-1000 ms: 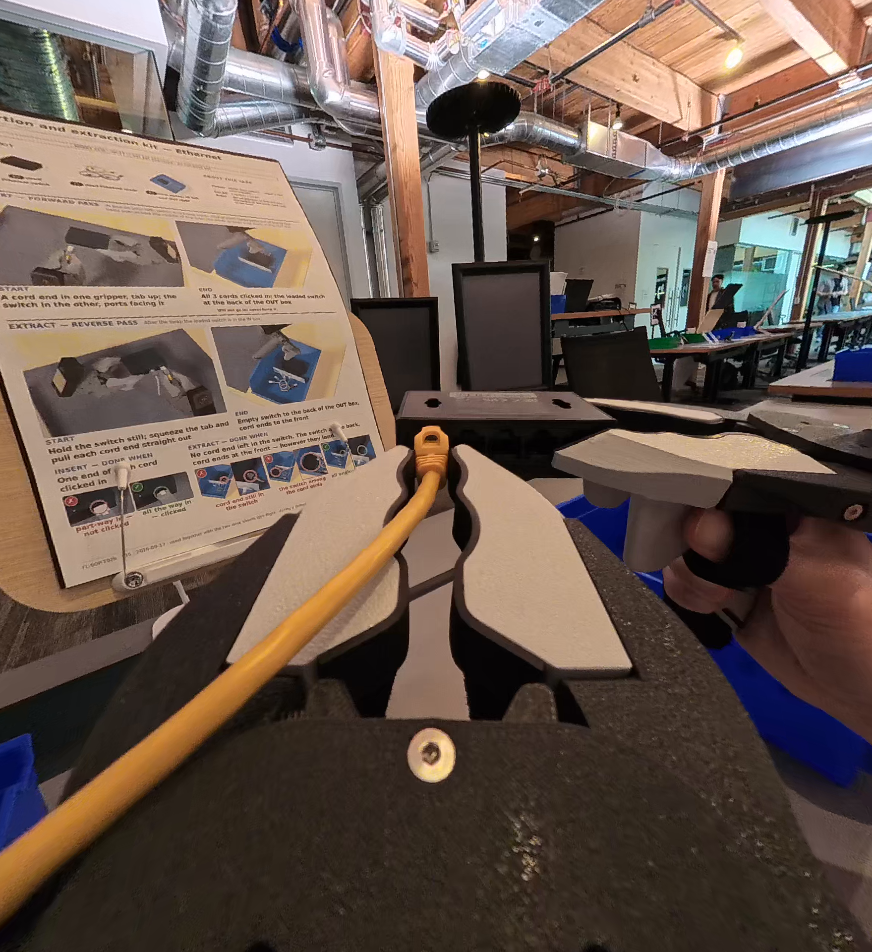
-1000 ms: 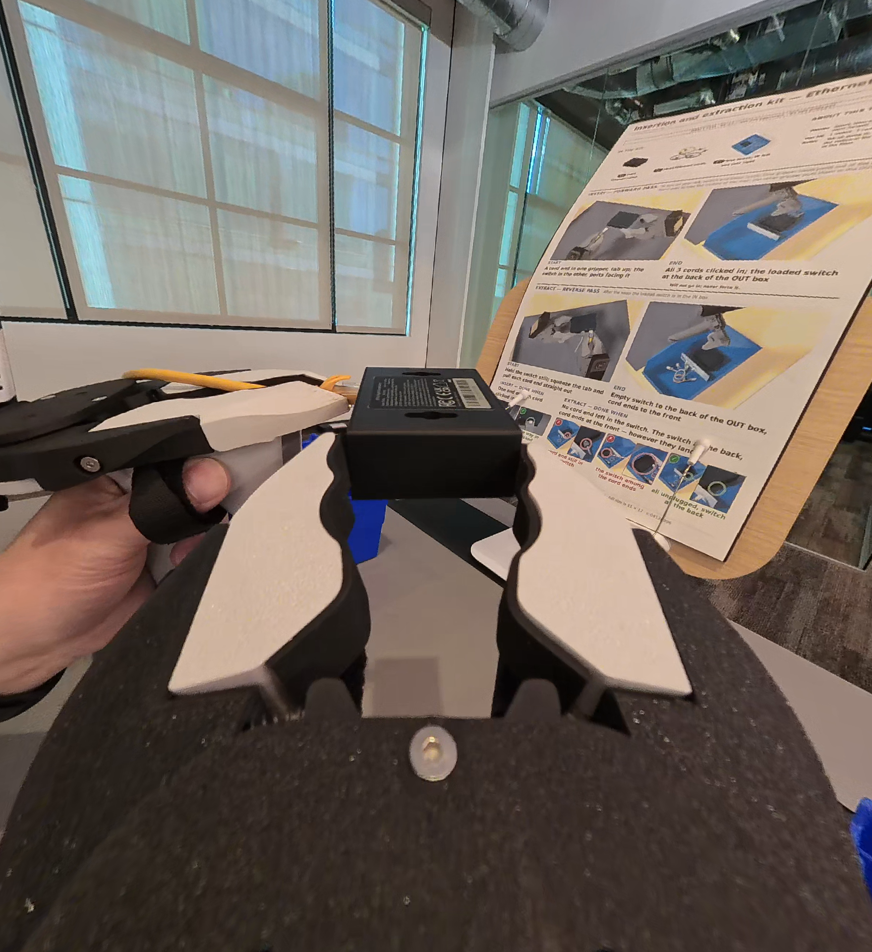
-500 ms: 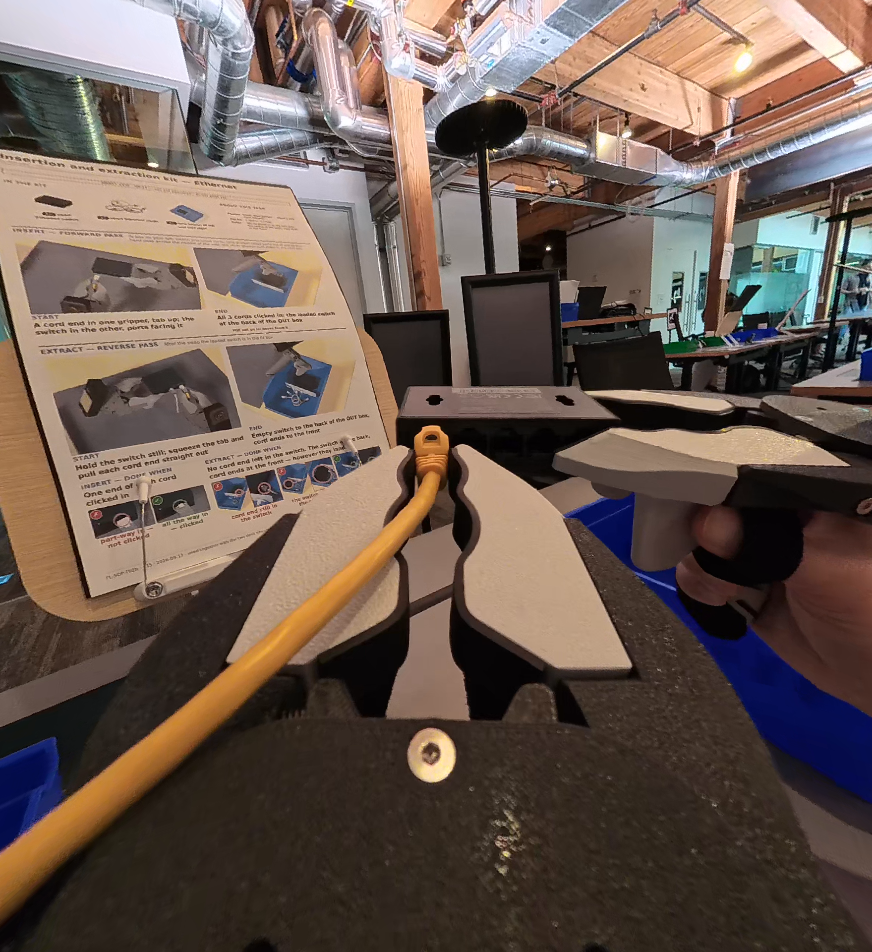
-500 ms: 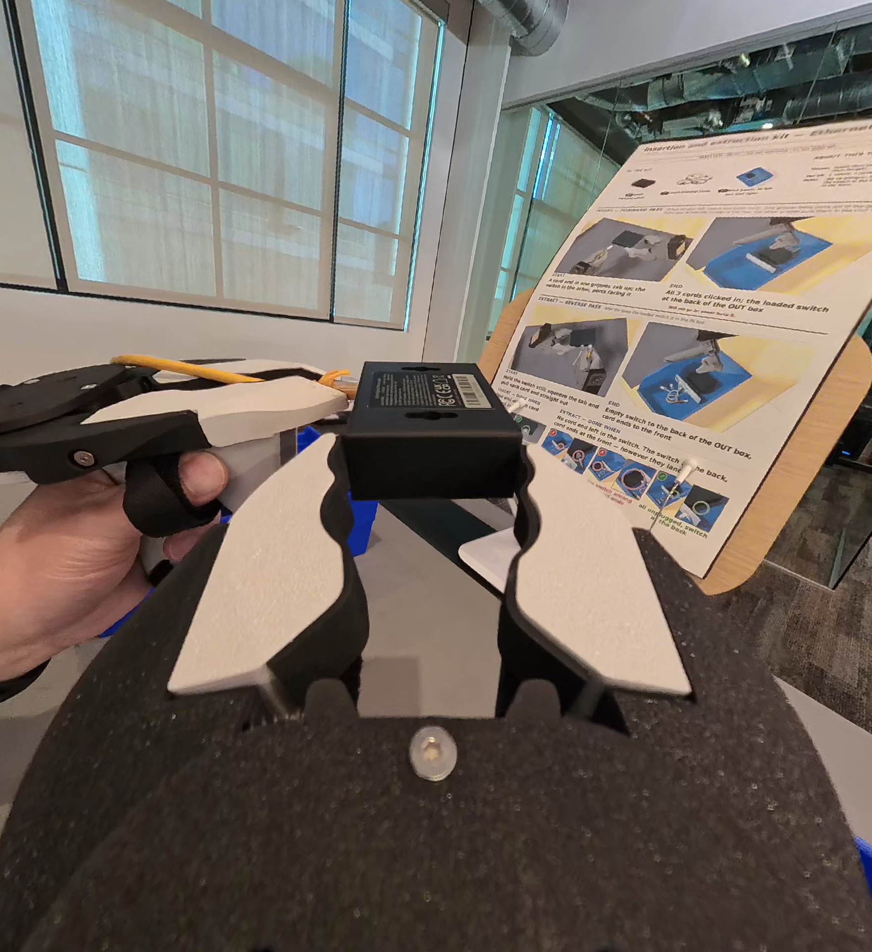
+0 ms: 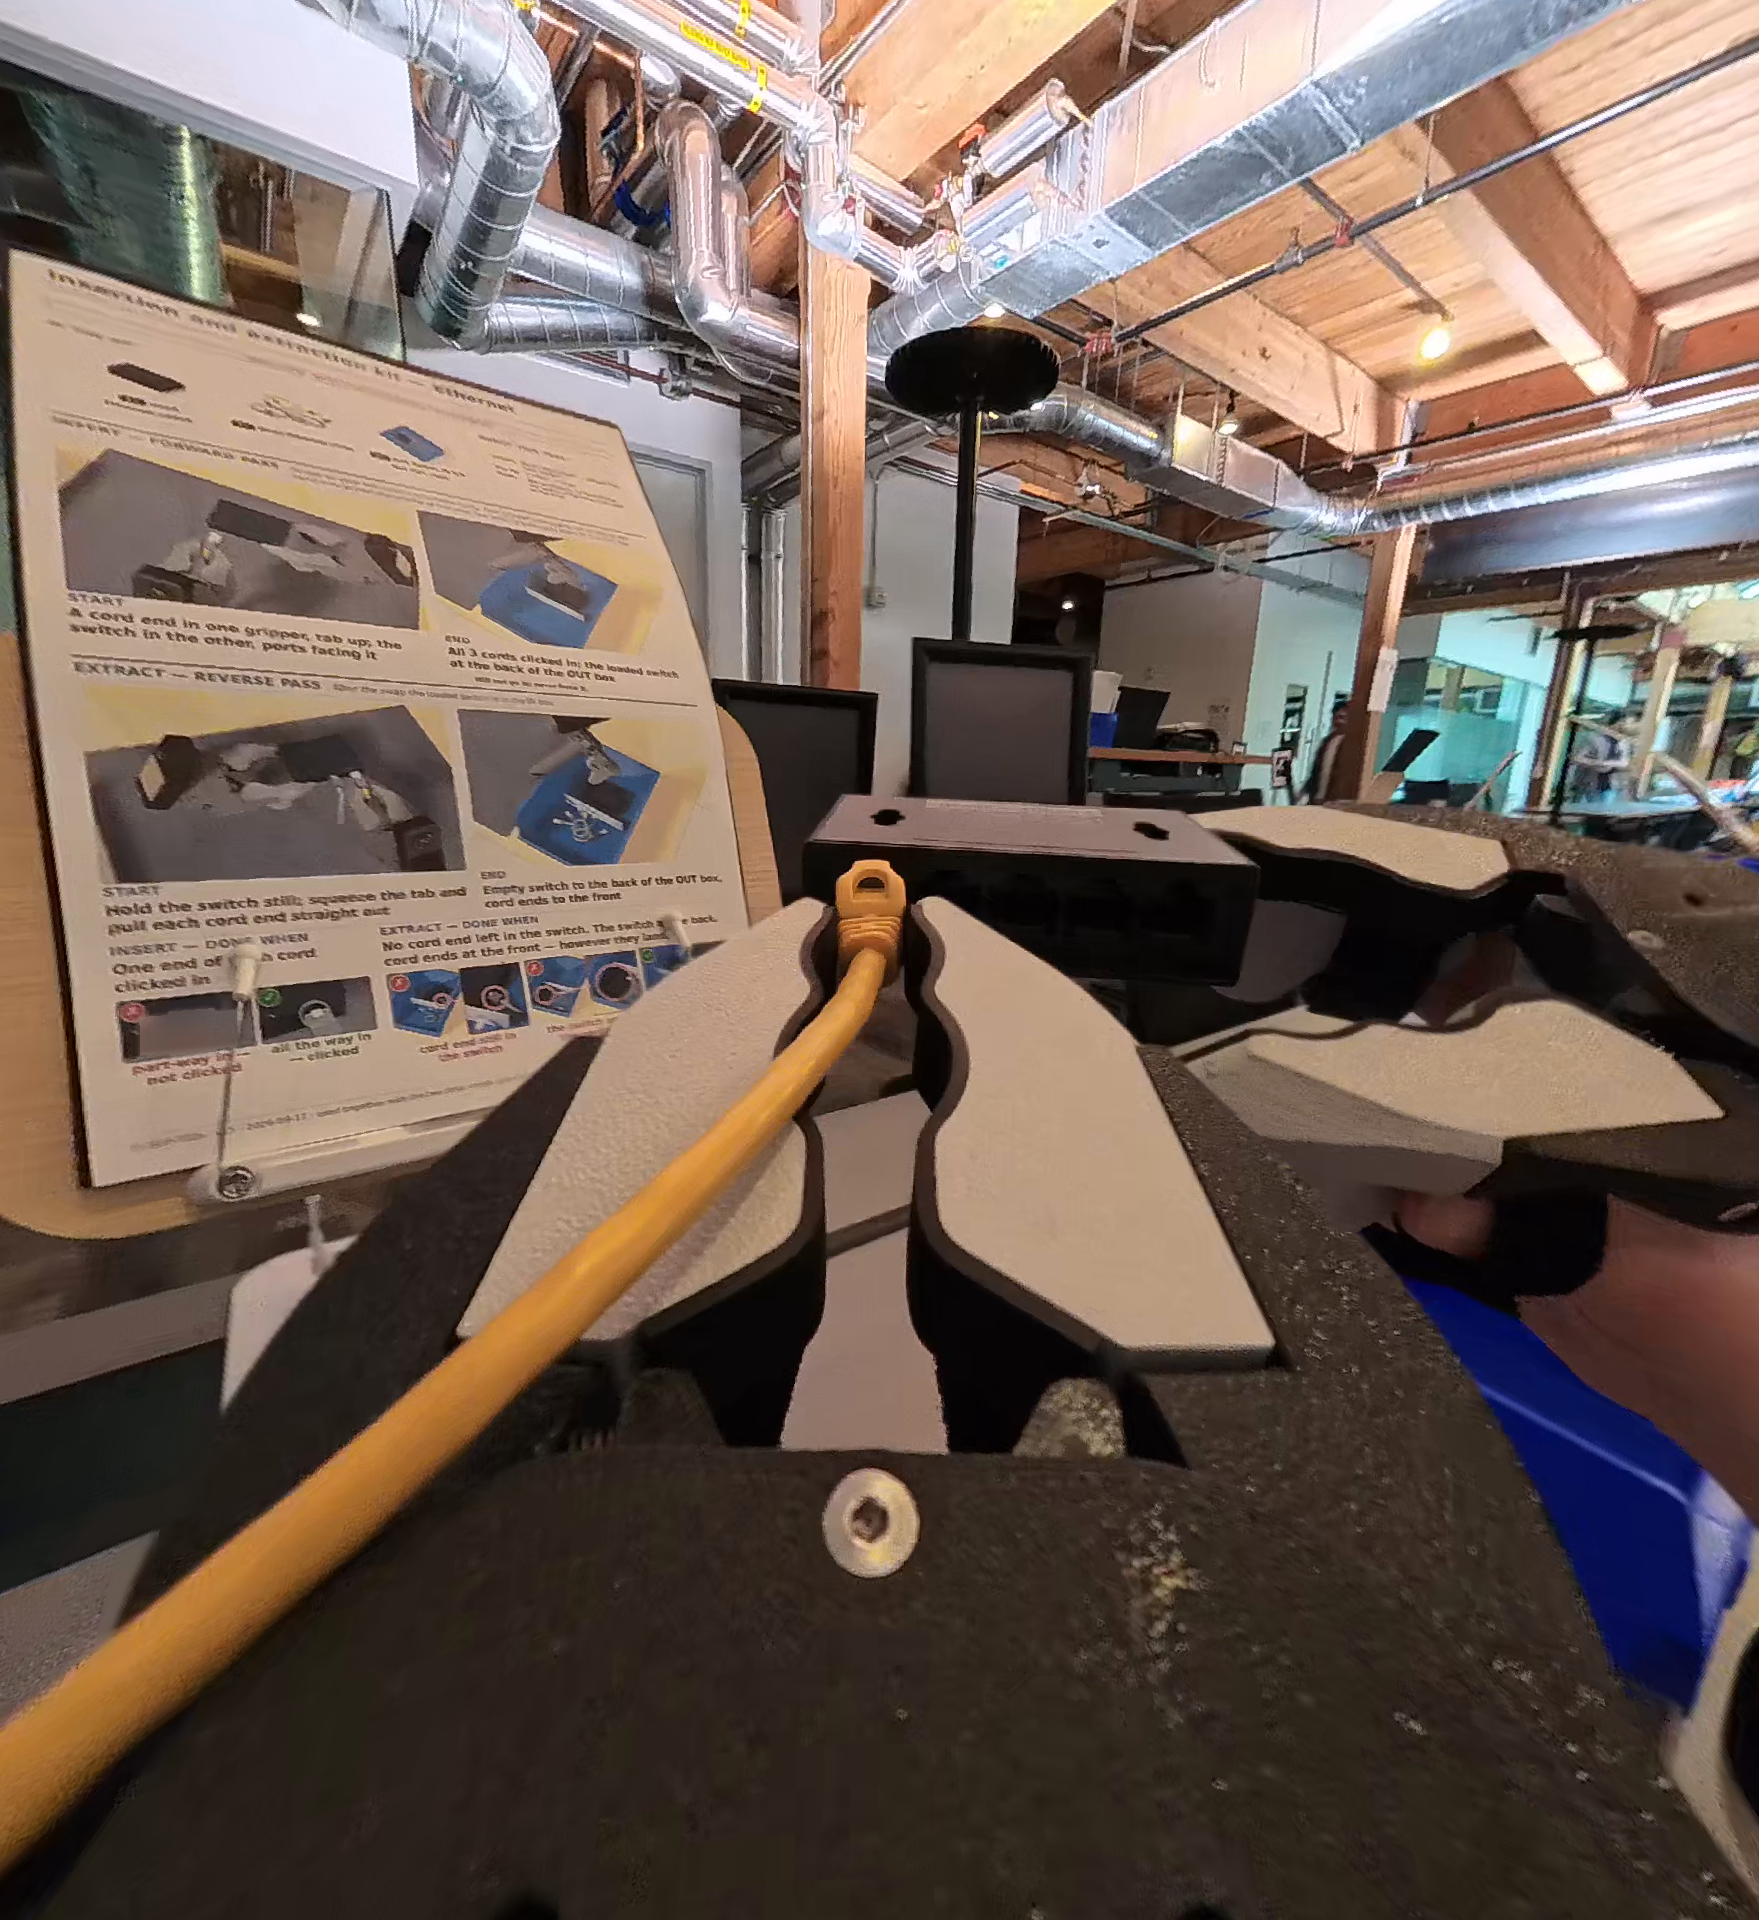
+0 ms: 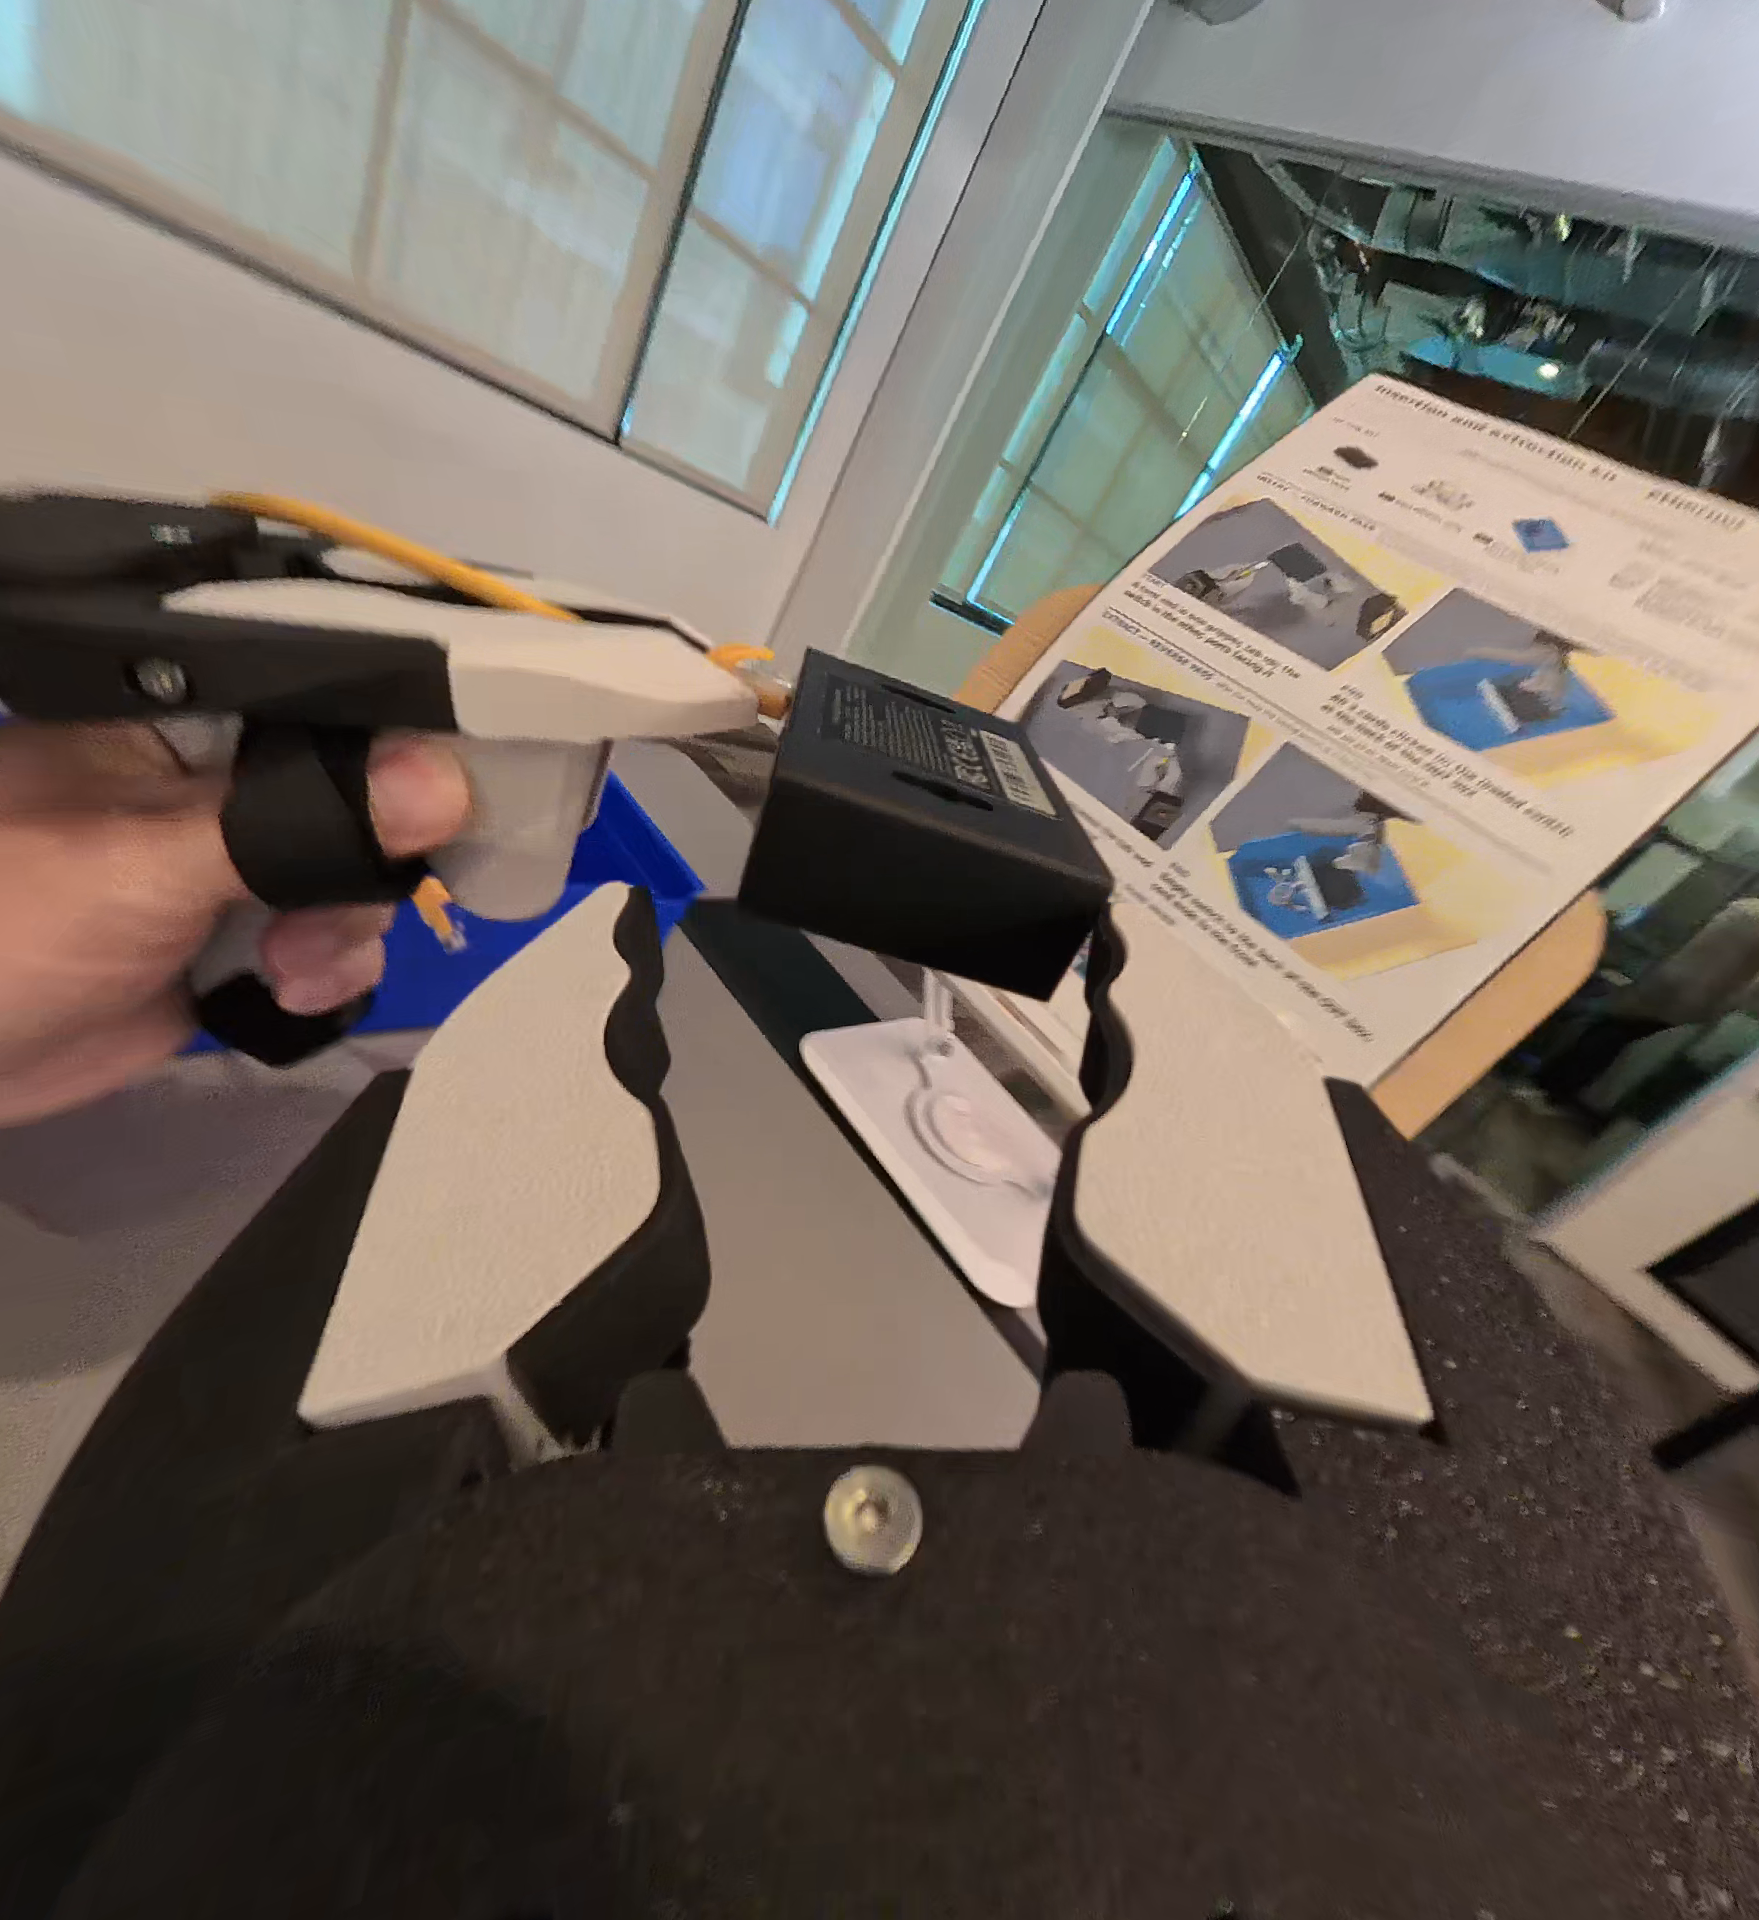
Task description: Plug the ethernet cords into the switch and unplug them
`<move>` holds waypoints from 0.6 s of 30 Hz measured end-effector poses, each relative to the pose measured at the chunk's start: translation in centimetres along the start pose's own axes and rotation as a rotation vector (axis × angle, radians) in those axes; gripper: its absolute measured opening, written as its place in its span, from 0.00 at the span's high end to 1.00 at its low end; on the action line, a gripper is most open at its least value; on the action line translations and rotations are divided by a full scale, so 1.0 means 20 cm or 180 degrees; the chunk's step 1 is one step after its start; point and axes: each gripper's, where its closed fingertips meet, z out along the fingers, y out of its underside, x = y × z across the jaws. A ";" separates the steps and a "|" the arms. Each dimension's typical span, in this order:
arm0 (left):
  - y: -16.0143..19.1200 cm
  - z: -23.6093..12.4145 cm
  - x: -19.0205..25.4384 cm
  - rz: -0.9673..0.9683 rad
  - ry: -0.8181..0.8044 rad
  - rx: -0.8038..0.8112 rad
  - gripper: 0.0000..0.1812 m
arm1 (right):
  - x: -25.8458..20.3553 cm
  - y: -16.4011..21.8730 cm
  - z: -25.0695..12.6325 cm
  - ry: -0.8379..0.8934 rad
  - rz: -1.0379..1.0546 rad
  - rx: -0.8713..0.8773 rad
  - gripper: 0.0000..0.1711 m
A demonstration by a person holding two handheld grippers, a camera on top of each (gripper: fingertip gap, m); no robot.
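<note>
My left gripper (image 5: 864, 935) is shut on the plug end of a yellow ethernet cord (image 5: 646, 1174), which trails back over its left finger. My right gripper (image 6: 870, 925) is shut on the black switch (image 6: 916, 842) and holds it in the air, tilted. In the left wrist view the switch (image 5: 1031, 894) shows its port side, with the plug (image 5: 867, 904) at its left end. In the right wrist view the left gripper (image 6: 750, 696) reaches in from the left and the plug tip (image 6: 766, 691) touches the switch's port face. I cannot tell how deep it sits.
An instruction board (image 5: 335, 727) on a wooden stand is at the left, and it also shows in the right wrist view (image 6: 1374, 727). A blue bin (image 5: 1581, 1455) lies below the right gripper. Another blue bin (image 6: 636, 831) holds a second yellow plug (image 6: 439, 920). A white base plate (image 6: 937, 1122) lies on the table. Some 6 centimeters of space lies between my two pairs of fingers.
The right gripper has turned and tilted the switch so that its ports face the left gripper. The plug and switch have come together, and the plug tip now meets the port face.
</note>
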 end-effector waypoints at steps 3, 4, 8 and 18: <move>-0.02 0.00 0.00 -0.0243 0.0104 0.0008 0.94 | 0.03 -0.03 -0.01 0.0180 -0.0332 -0.0073 0.61; -0.02 -0.01 0.01 -0.0317 0.0136 0.0006 0.94 | 0.03 -0.04 -0.02 0.0229 -0.0416 -0.0070 0.63; -0.04 -0.01 0.02 -0.0399 0.0172 0.0030 0.94 | 0.06 -0.07 -0.03 0.0299 -0.0662 -0.0142 0.67; -0.07 -0.02 0.04 -0.0425 0.0173 0.0047 0.94 | 0.11 -0.09 -0.05 0.0466 -0.1603 -0.0524 0.68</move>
